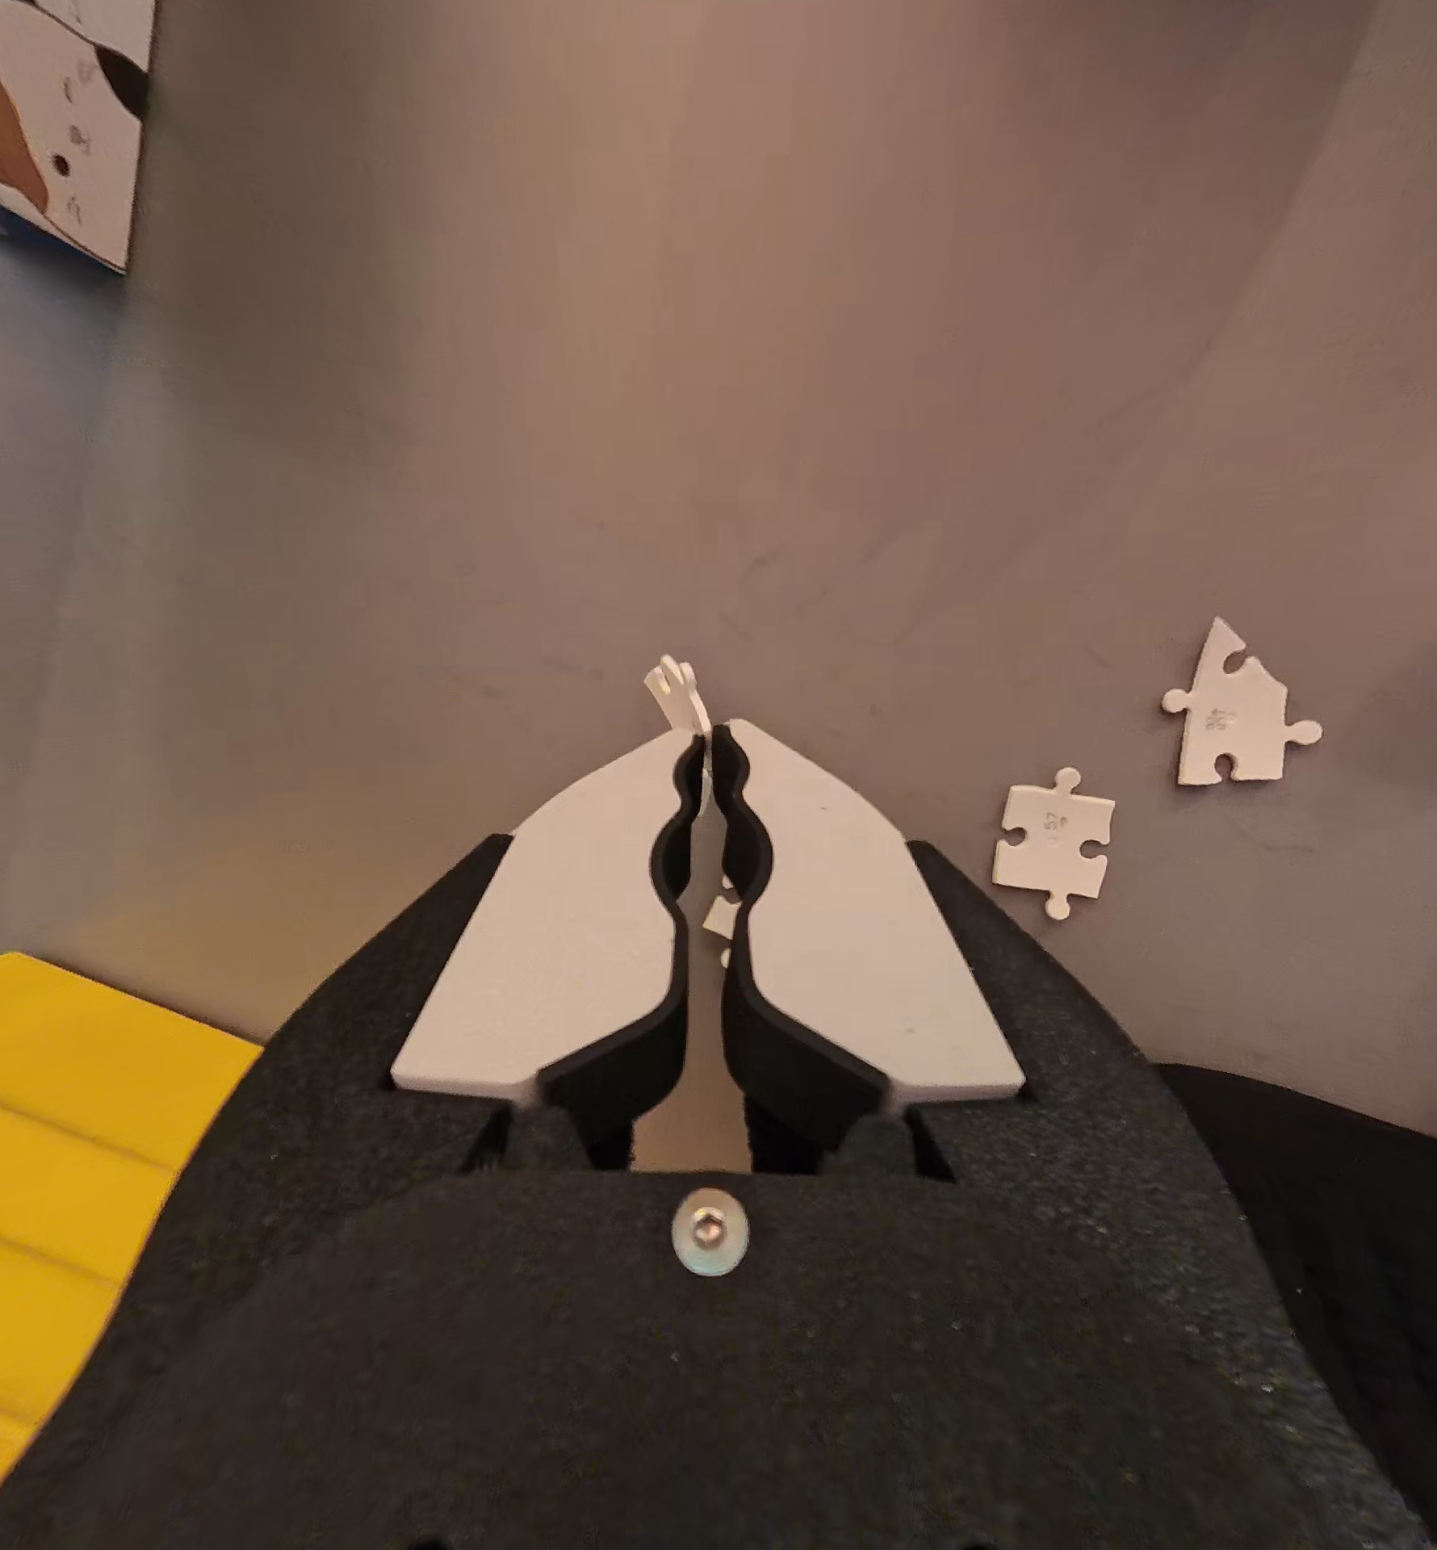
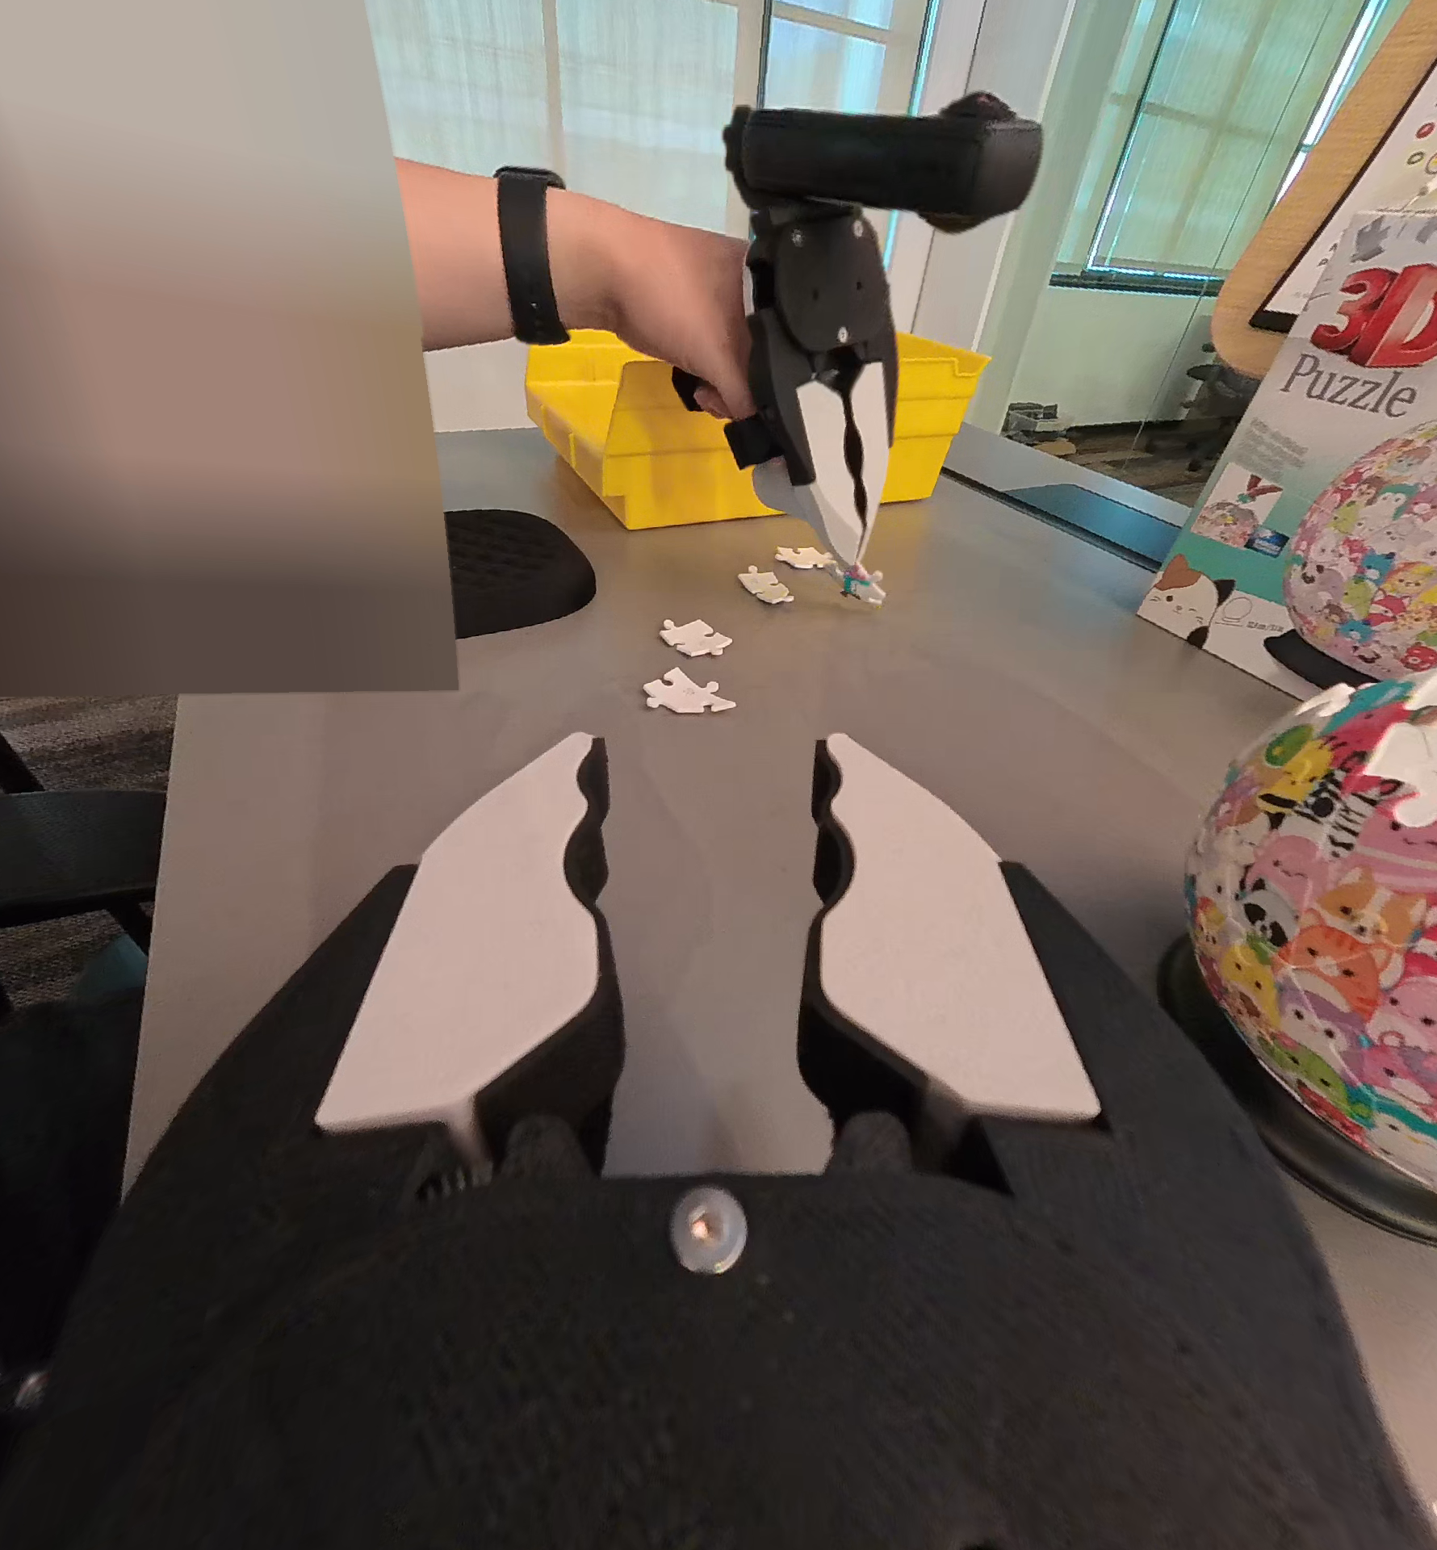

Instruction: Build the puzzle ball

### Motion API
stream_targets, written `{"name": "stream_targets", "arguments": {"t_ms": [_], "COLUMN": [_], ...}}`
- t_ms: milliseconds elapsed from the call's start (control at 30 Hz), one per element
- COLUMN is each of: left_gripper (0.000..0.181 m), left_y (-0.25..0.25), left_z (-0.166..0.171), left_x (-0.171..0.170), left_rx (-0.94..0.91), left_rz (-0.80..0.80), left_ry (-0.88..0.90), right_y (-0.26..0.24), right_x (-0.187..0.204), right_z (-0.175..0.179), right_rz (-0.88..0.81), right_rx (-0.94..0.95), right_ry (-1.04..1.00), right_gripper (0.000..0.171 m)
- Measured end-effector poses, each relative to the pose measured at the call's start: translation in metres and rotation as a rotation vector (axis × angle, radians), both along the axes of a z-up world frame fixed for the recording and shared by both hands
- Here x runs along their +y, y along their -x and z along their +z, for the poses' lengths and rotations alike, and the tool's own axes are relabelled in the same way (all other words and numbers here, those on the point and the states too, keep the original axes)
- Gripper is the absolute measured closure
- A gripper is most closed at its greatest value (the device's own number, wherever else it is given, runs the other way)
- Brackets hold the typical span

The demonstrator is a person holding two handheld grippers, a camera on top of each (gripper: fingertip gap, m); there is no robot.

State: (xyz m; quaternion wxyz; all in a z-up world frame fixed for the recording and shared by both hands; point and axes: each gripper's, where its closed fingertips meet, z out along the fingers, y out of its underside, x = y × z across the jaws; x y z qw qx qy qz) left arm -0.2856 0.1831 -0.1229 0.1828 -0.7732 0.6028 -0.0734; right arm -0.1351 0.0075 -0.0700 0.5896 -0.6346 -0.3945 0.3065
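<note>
My left gripper (image 1: 711, 734) is shut on a puzzle piece (image 1: 680, 692); its white back sticks out past the fingertips. The right wrist view shows that gripper (image 2: 853, 549) pointing down at the grey table (image 2: 992, 671), with the coloured piece (image 2: 862, 583) pinched at its tip, close to the table top. My right gripper (image 2: 711, 746) is open and empty above the table. The partly built puzzle ball (image 2: 1353, 923), covered in colourful animals, stands on a dark ring to its right.
Several white-backed loose pieces lie on the table (image 2: 696, 636) (image 2: 686, 692) (image 2: 765, 585); two show in the left wrist view (image 1: 1052, 839) (image 1: 1231, 721). A yellow bin (image 2: 698, 453) stands at the back. The puzzle box (image 2: 1369, 419) stands at the right. A black pad (image 2: 514, 570) lies at the left. There is about 25 cm between the tips of the two grippers.
</note>
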Motion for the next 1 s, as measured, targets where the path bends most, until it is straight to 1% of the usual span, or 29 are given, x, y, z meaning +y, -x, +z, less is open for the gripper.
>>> {"name": "stream_targets", "arguments": {"t_ms": [167,267,333,367,433,500,567,600,633,667,733,767,800,900,933,967,1000], "left_gripper": [0.180,0.180,0.180,0.180,0.180,0.180,0.180,0.180,0.180,0.180,0.180,0.180,0.180,0.180,0.179,0.179,0.180], "left_y": [-0.005,-0.021,-0.040,-0.049,-0.065,-0.075,-0.082,-0.085,-0.087,-0.089,-0.093,-0.094,-0.096,-0.102,-0.103,-0.105,-0.107], "left_z": [0.022,0.048,0.074,0.089,0.117,0.133,0.145,0.150,0.153,0.155,0.157,0.157,0.156,0.152,0.150,0.149,0.149], "left_x": [-0.004,-0.025,-0.054,-0.069,-0.106,-0.140,-0.171,-0.185,-0.197,-0.207,-0.220,-0.225,-0.229,-0.239,-0.242,-0.242,-0.236], "left_rx": [-0.105,-0.259,-0.419,-0.500,-0.630,-0.689,-0.729,-0.745,-0.750,-0.752,-0.758,-0.755,-0.751,-0.736,-0.727,-0.731,-0.736], "left_rz": [0.006,-0.026,-0.093,-0.134,-0.254,-0.374,-0.500,-0.551,-0.593,-0.623,-0.666,-0.684,-0.697,-0.736,-0.745,-0.738,-0.701], "left_ry": [-0.035,-0.010,0.034,0.038,0.030,-0.011,-0.055,-0.066,-0.057,-0.042,-0.029,-0.023,-0.021,-0.009,0.001,0.007,-0.009], "right_y": [0.000,0.000,0.005,0.009,0.019,0.026,0.025,0.024,0.023,0.024,0.025,0.025,0.027,0.039,0.041,0.042,0.041], "right_x": [0.000,0.001,-0.003,-0.006,-0.012,-0.017,-0.022,-0.027,-0.033,-0.036,-0.035,-0.039,-0.044,-0.050,-0.052,-0.058,-0.058], "right_z": [0.000,0.001,0.009,0.015,0.031,0.045,0.062,0.071,0.077,0.075,0.069,0.074,0.081,0.089,0.091,0.091,0.090], "right_rz": [-0.003,0.003,0.046,0.077,0.148,0.229,0.324,0.390,0.442,0.418,0.247,0.201,0.194,0.204,0.215,0.242,0.226], "right_rx": [0.002,0.013,0.087,0.153,0.301,0.431,0.577,0.634,0.639,0.563,0.350,0.288,0.263,0.237,0.239,0.214,0.186], "right_ry": [-0.002,0.003,0.064,0.129,0.285,0.458,0.591,0.621,0.604,0.527,0.259,0.130,0.052,0.027,0.007,-0.028,-0.070], "right_gripper": [0.125,0.127,0.132,0.137,0.139,0.143,0.153,0.152,0.151,0.147,0.125,0.122,0.124,0.125,0.138,0.163,0.166]}}
